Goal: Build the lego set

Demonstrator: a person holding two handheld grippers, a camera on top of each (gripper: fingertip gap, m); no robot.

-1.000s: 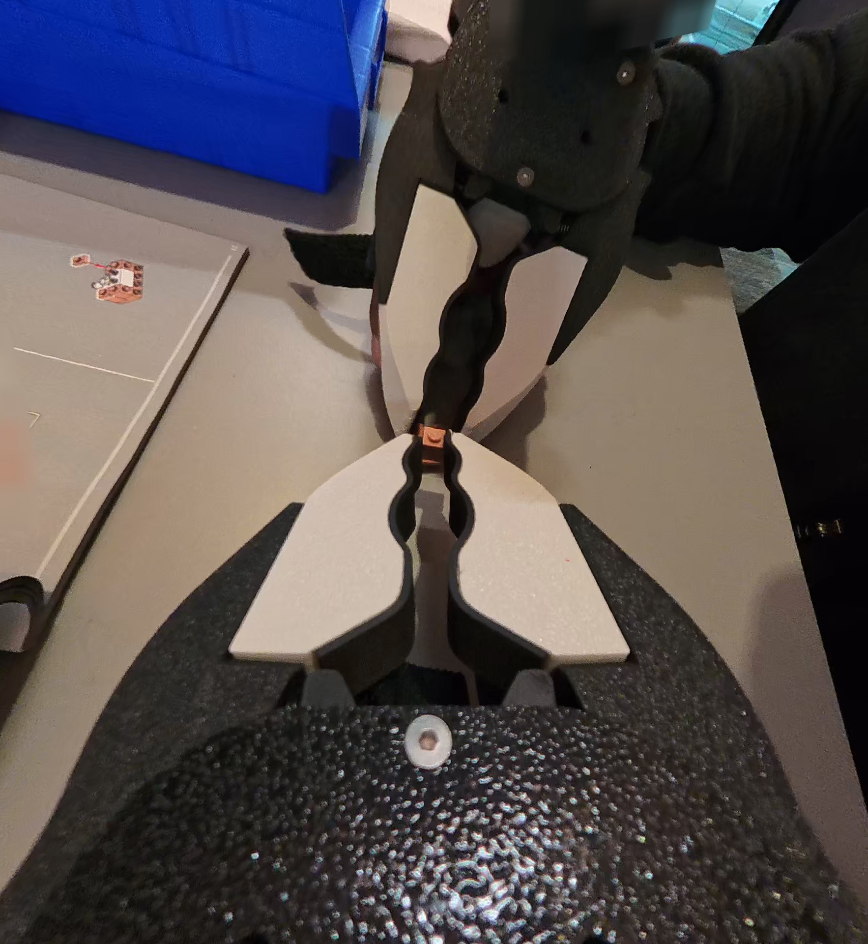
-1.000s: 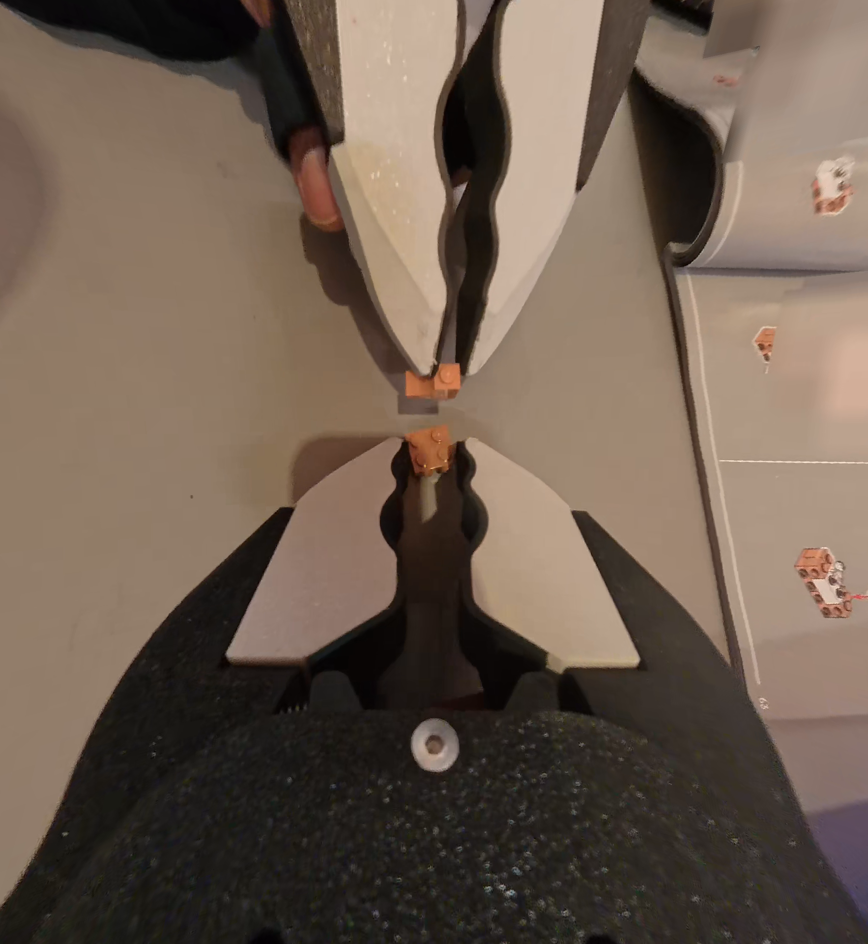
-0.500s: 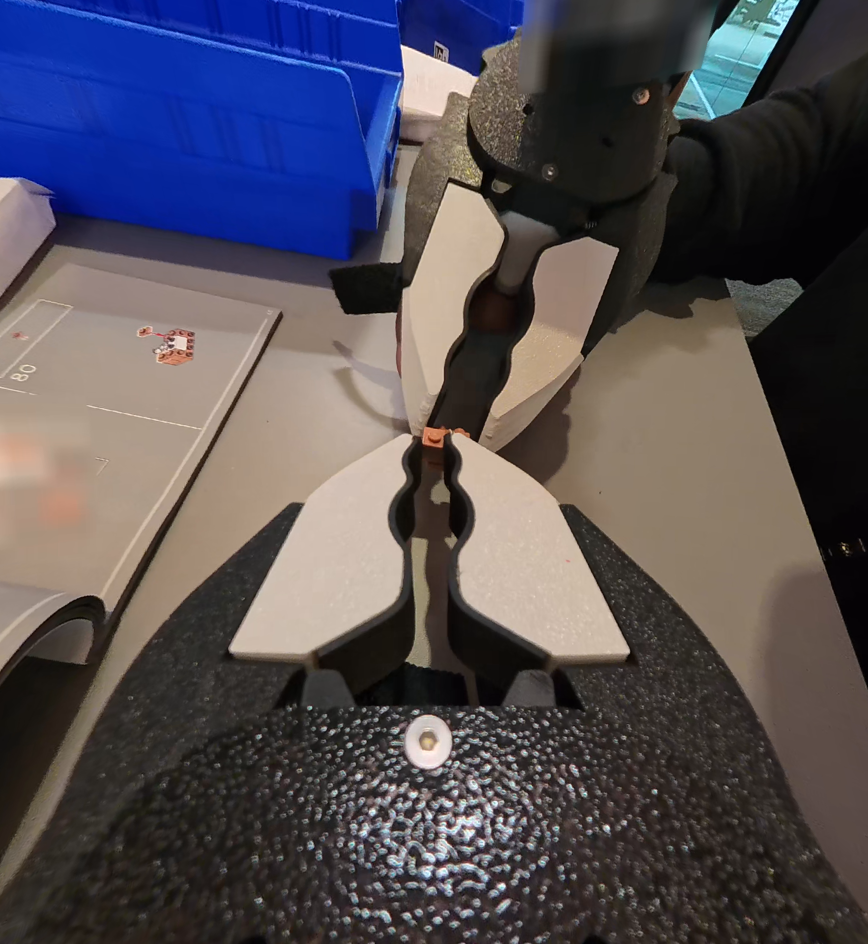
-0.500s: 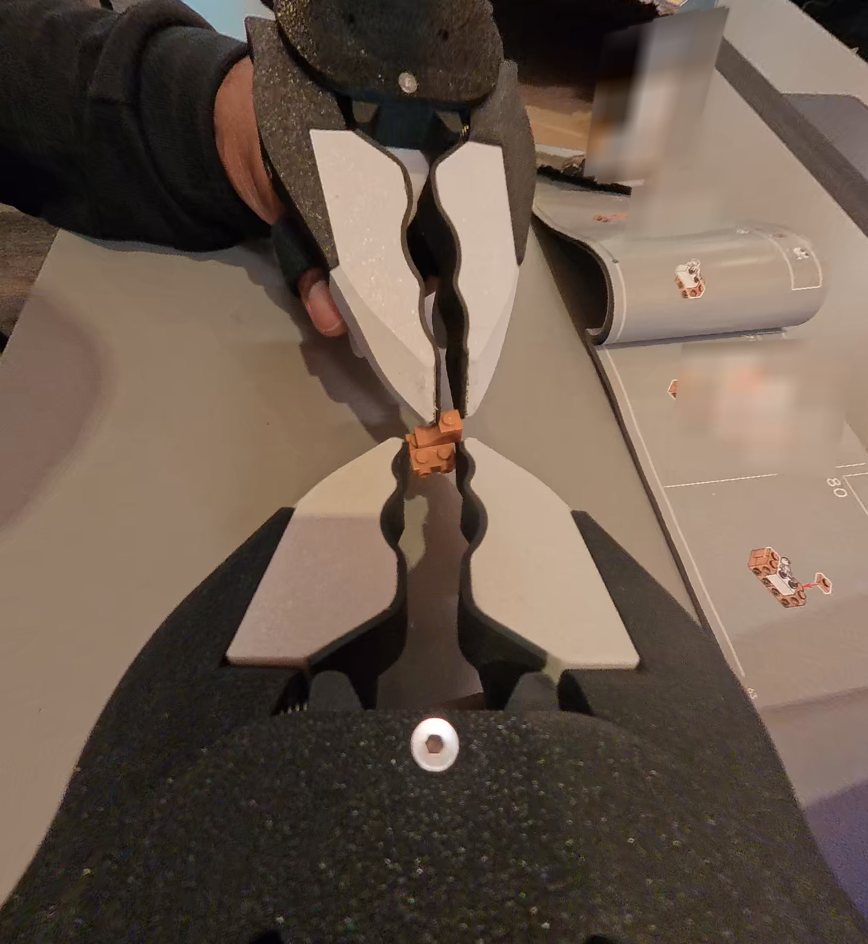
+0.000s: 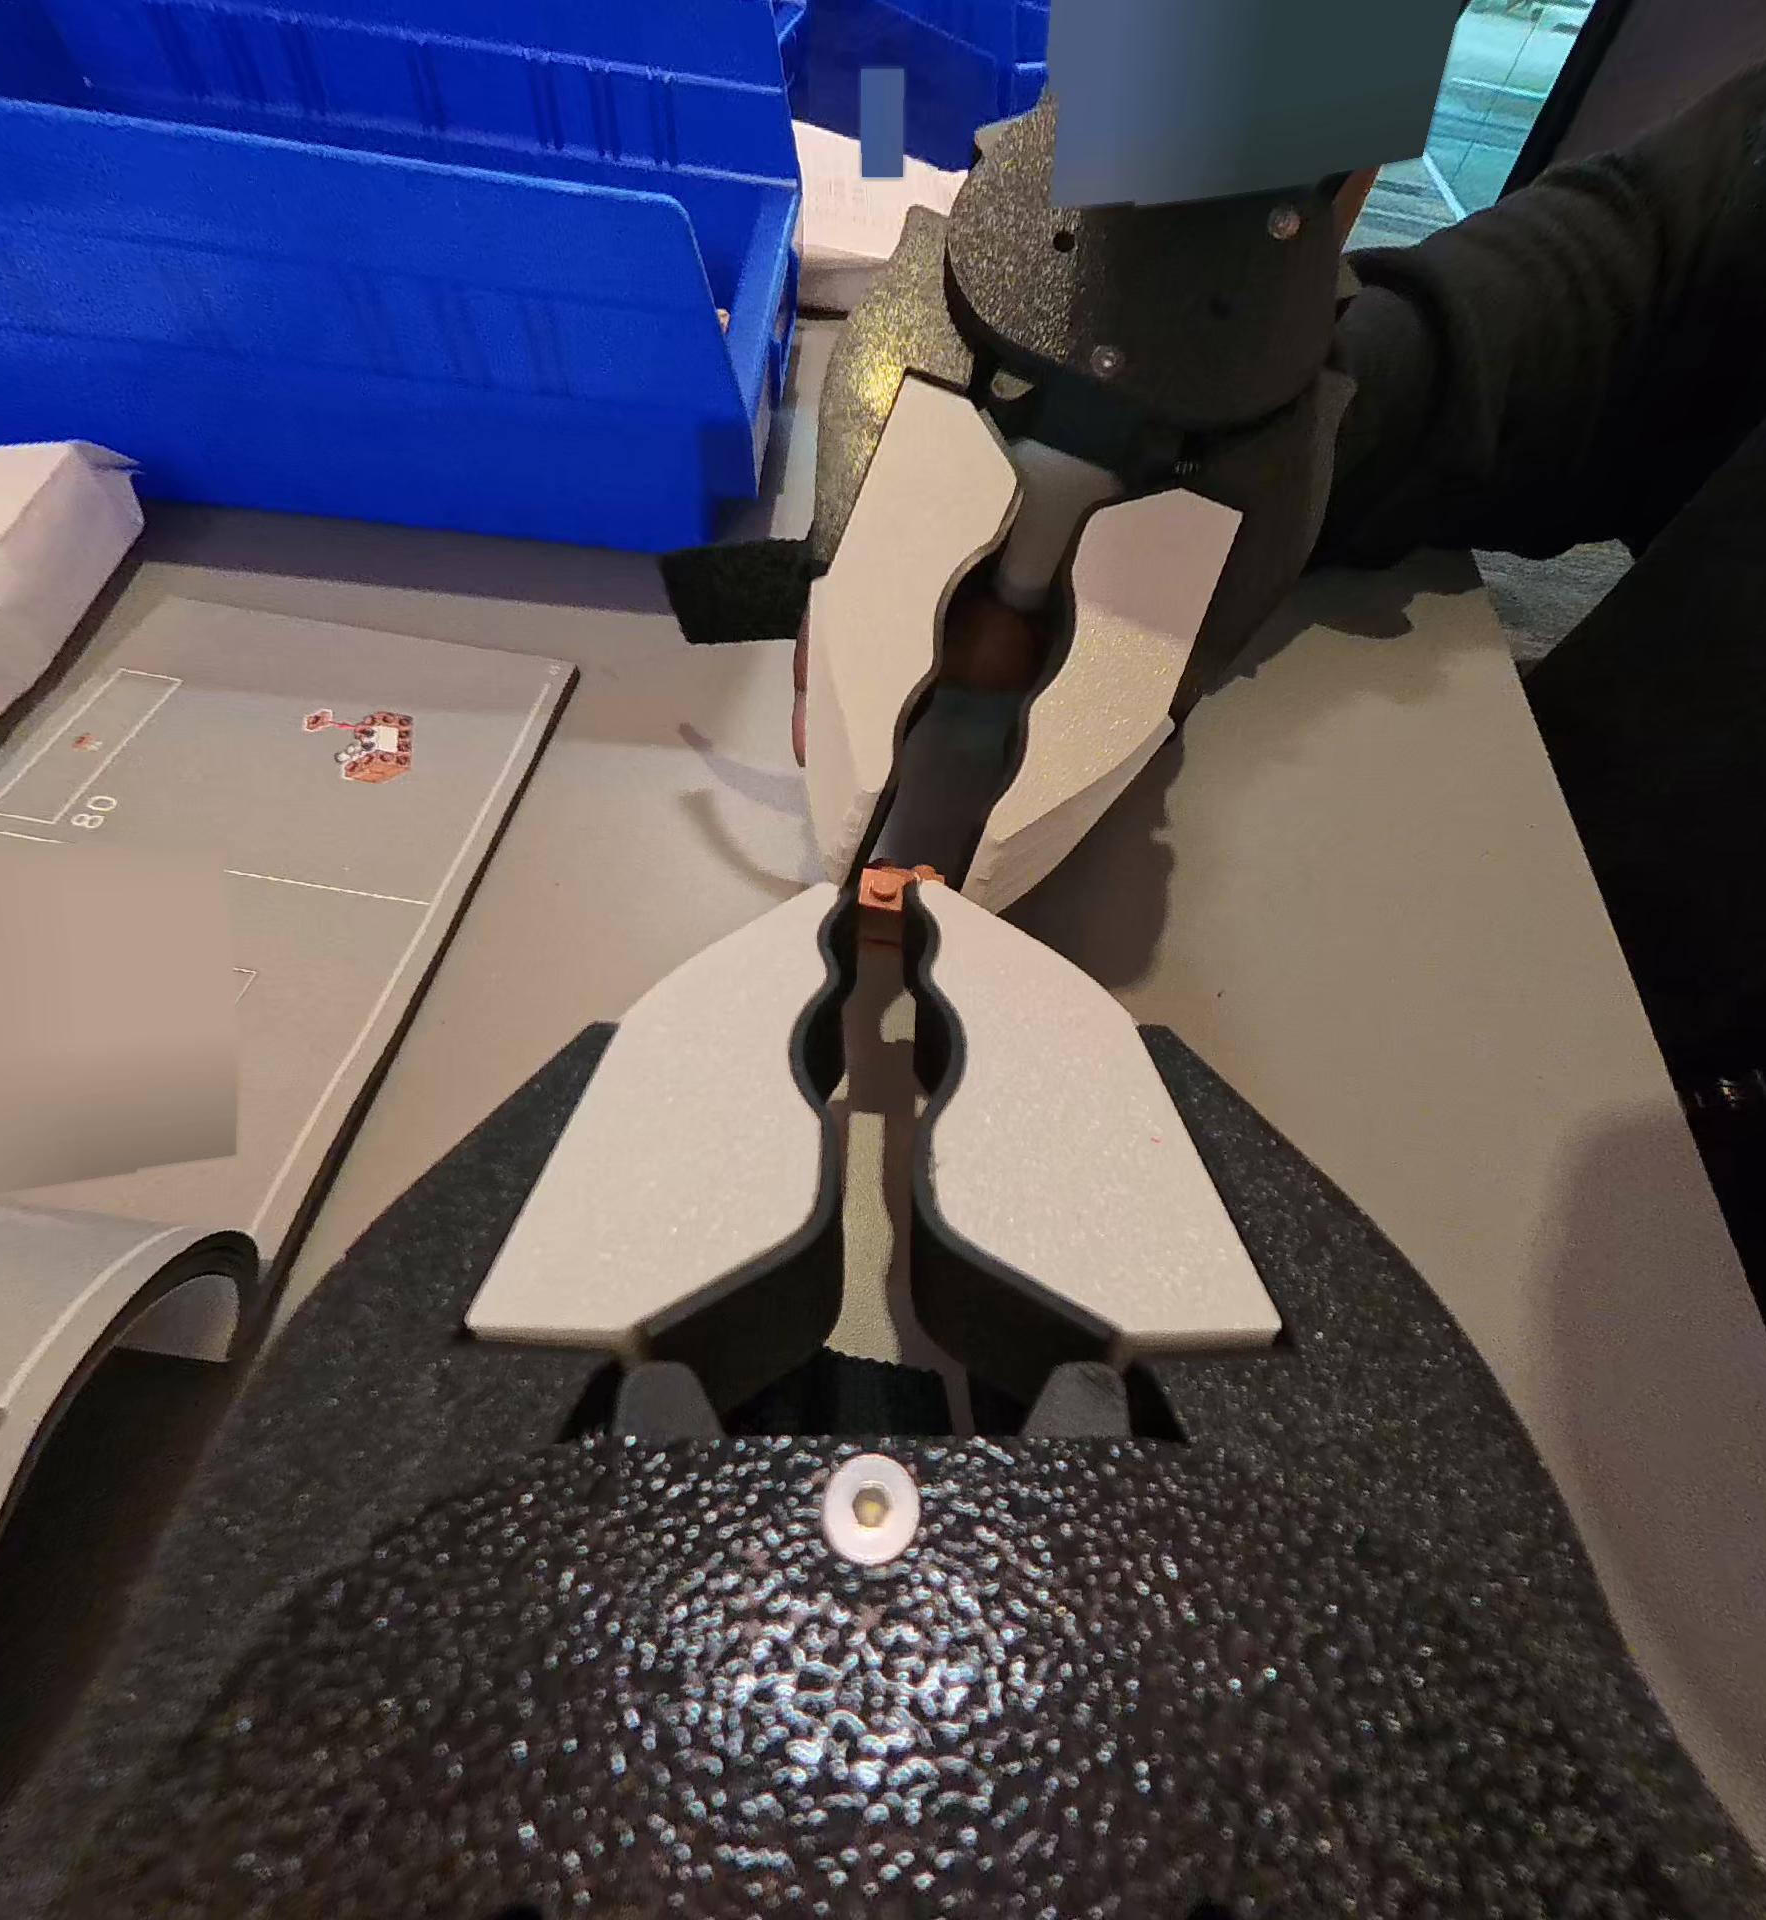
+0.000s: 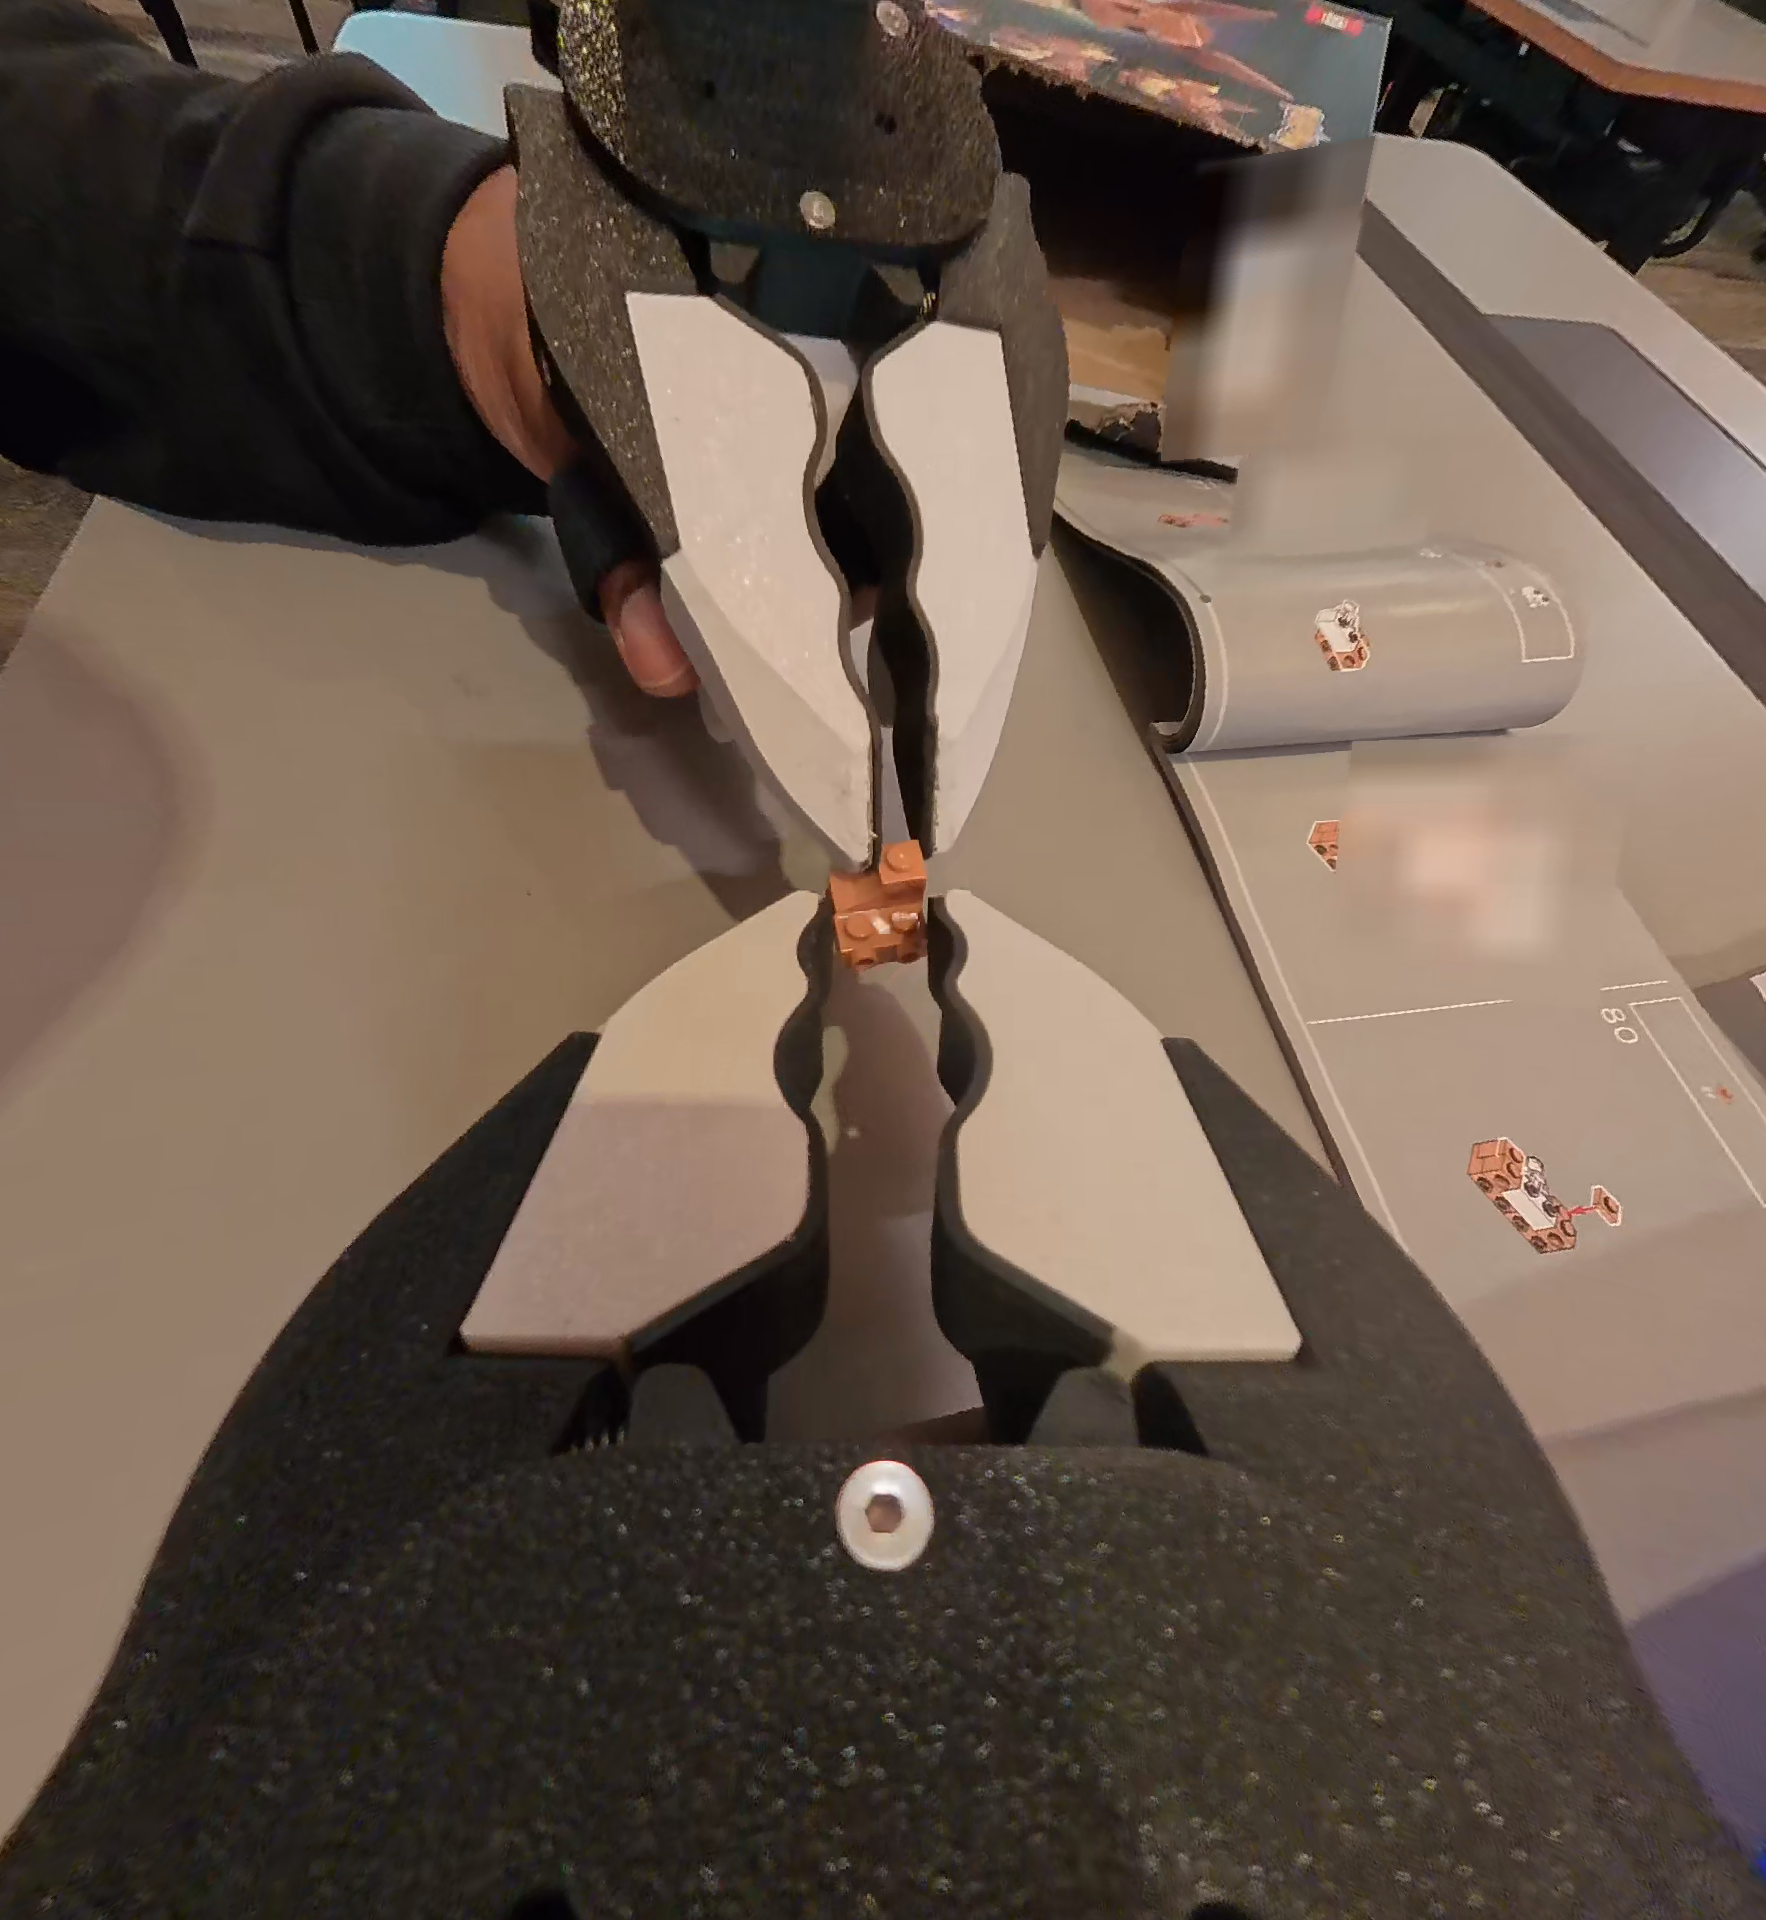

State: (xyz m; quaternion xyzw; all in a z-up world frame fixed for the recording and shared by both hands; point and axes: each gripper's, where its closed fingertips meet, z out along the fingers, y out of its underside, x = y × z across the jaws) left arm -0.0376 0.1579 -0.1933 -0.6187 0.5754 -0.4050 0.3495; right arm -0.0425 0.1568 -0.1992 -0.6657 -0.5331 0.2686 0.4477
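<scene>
Left gripper (image 5: 881, 902): pinching a small orange-brown studded plastic brick (image 5: 881, 896) at its pale fingertips.
Right gripper (image 6: 877, 930): clamped on a wider orange-brown studded brick piece (image 6: 877, 928).
Relation: tip to tip above the smooth grey table (image 6: 287, 883); the small brick sits against the far upper edge of the wider piece.
Surroundings: open grey instruction booklet (image 5: 359, 831), glossy blue plastic bins (image 5: 339, 312).

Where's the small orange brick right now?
Small orange brick: centre of both wrist views, gripped at the left gripper tips, touching the right gripper's larger orange piece.
</scene>
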